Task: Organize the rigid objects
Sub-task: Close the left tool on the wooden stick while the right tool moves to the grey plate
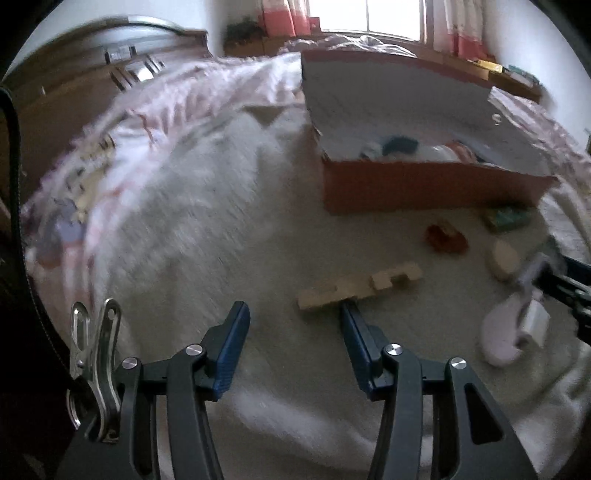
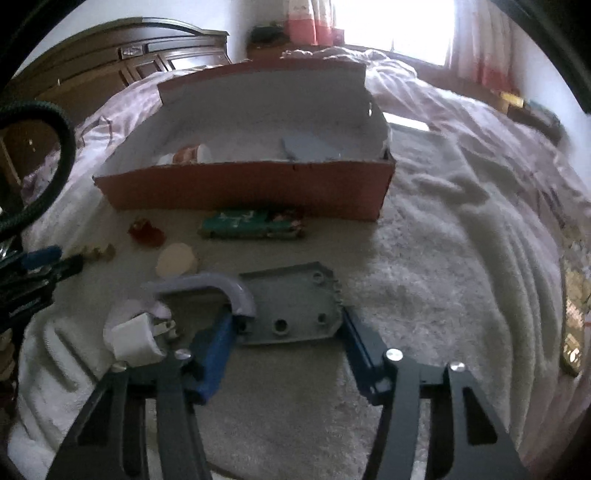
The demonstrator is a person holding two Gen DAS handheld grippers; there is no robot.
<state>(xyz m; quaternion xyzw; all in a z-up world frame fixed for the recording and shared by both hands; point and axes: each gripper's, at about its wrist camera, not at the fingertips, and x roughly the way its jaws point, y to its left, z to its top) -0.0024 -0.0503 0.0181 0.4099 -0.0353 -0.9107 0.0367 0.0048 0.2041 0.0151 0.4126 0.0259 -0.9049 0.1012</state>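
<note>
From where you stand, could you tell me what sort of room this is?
Most likely a bedroom. The work surface is a bed with a rumpled pink quilt, a dark wooden headboard stands behind it, and a curtained window lets in daylight.

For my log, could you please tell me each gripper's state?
Left gripper: open, empty.
Right gripper: open around the grey plate.

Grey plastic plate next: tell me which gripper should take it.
Right. The right gripper is open with the grey plastic plate between its fingers; the left gripper faces the wooden blocks instead.
</note>
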